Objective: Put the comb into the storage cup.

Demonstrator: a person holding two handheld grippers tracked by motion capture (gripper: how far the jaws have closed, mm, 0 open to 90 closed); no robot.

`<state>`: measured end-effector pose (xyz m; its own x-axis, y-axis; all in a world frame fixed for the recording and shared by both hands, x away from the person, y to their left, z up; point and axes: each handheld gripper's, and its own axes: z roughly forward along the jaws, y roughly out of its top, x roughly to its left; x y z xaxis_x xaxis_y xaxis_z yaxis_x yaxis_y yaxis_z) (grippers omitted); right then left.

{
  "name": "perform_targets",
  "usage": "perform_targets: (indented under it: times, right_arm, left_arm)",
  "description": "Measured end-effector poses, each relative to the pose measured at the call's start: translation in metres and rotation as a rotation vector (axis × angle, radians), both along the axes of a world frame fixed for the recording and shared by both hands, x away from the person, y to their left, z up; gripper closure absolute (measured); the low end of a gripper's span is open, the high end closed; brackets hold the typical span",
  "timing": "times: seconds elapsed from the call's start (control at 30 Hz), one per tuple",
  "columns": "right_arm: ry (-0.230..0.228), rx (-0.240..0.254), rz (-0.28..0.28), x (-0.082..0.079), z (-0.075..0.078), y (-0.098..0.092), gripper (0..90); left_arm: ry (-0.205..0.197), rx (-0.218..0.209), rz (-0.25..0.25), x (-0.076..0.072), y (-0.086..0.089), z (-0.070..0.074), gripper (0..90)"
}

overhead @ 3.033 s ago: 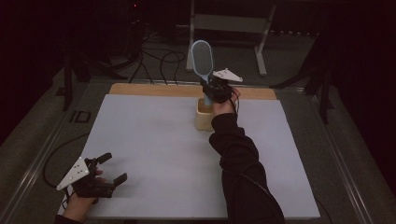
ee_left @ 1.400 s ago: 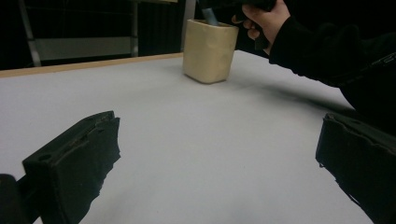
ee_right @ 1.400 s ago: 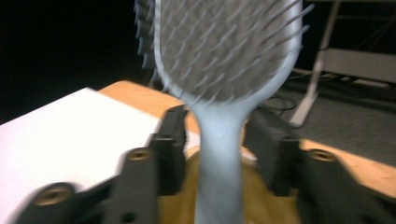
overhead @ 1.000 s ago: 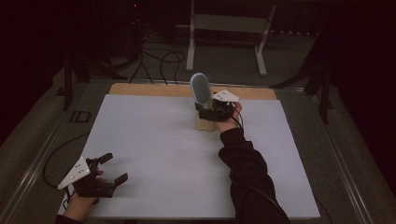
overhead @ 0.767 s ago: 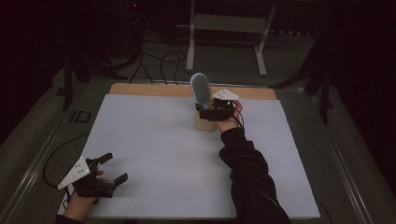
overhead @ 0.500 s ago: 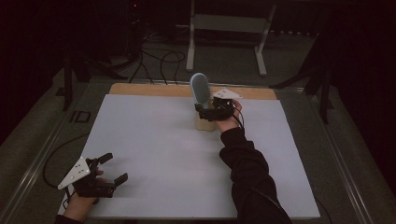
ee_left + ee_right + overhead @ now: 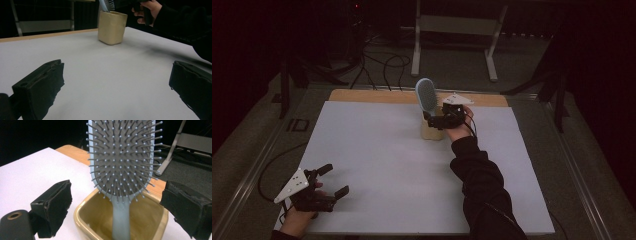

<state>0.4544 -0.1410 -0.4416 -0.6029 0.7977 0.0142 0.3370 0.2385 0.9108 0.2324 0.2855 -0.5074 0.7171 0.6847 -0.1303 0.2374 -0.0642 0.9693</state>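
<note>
A light blue paddle hairbrush (image 7: 426,94) stands handle-down in a beige square cup (image 7: 432,132) at the far middle of the white table (image 7: 377,160). My right gripper (image 7: 432,121) hovers at the cup, open, its jaws on either side of the brush's neck without touching it. In the right gripper view the bristles of the brush (image 7: 123,157) face the camera above the cup (image 7: 86,213), between the jaws of the right gripper (image 7: 120,205). My left gripper (image 7: 336,179) rests open and holds nothing at the near left corner. From the left gripper (image 7: 117,85), the cup (image 7: 111,27) lies far ahead.
A wooden board edge (image 7: 362,96) runs along the table's far side. Beyond it stand a metal frame (image 7: 452,30) and floor cables (image 7: 377,60). The person's dark sleeve (image 7: 477,175) crosses the right half of the table.
Since three seconds ago the brush has come down from above the cup into it, with the right hand lower. Over the last second little has moved. The left gripper stayed put.
</note>
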Motion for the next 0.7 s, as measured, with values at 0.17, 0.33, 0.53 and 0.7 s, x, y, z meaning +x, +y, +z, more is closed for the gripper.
perform_targets:
  times: [0.17, 0.33, 0.53, 0.7]
  right_arm:
    - [0.001, -0.001, 0.01, -0.003, 0.002, -0.002, 8.8]
    - [0.01, -0.004, 0.027, -0.005, 0.004, -0.003, 8.8]
    - [0.01, -0.022, 0.062, -0.011, 0.007, -0.005, 8.7]
    - [0.024, -0.019, 0.078, -0.015, 0.008, -0.01, 8.7]
  left_arm:
    - [0.001, -0.003, 0.001, 0.0, 0.0, 0.0, 0.0]
    - [-0.001, -0.001, 0.001, -0.001, 0.001, 0.0, 0.0]
    - [-0.001, 0.0, 0.003, -0.001, 0.0, 0.0, 0.0]
    - [-0.001, 0.0, 0.006, 0.0, 0.001, 0.0, 0.0]
